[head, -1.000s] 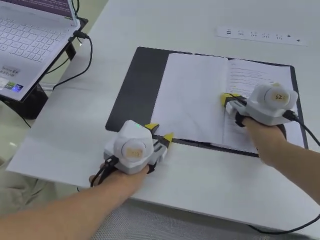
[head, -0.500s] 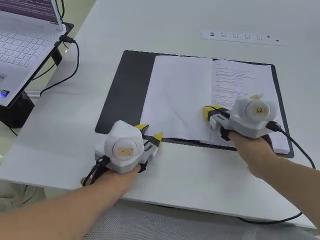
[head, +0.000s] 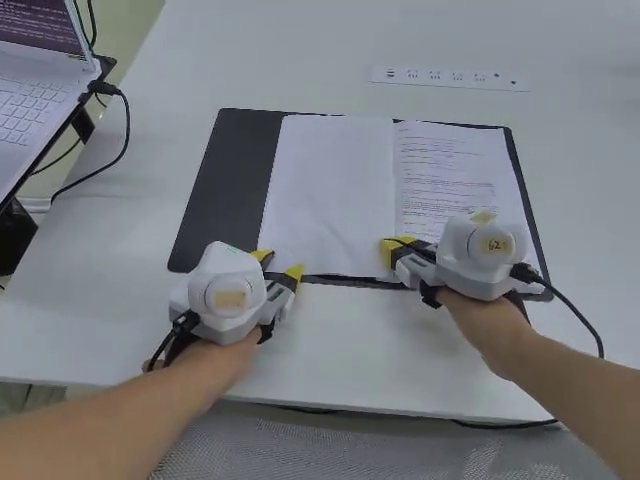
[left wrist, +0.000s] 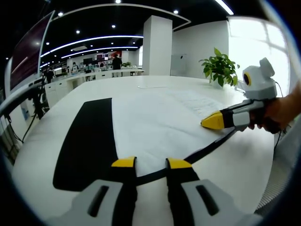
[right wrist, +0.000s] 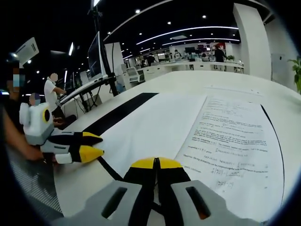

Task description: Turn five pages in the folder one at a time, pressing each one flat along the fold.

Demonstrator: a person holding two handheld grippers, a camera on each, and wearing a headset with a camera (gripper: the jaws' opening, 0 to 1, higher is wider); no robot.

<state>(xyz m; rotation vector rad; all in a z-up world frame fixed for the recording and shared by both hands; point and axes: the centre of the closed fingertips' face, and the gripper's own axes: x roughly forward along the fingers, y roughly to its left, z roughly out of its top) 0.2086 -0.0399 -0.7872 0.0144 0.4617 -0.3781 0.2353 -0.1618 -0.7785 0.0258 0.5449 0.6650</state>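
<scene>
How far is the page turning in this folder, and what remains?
The folder lies open; at least one turned page lies flat on the left, blank side up. In hand: the right gripper, shut, sits at the fold's near end; the left gripper rests open at the folder's near edge. Left: the printed page is next; the count cannot be told.

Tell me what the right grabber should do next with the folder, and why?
Probably slide the right gripper to the printed page's outer bottom corner and open its fingers to pinch it. They are shut at the bottom end of the fold, both pages look flat, and the left gripper sits open at the folder's lower edge.
</scene>
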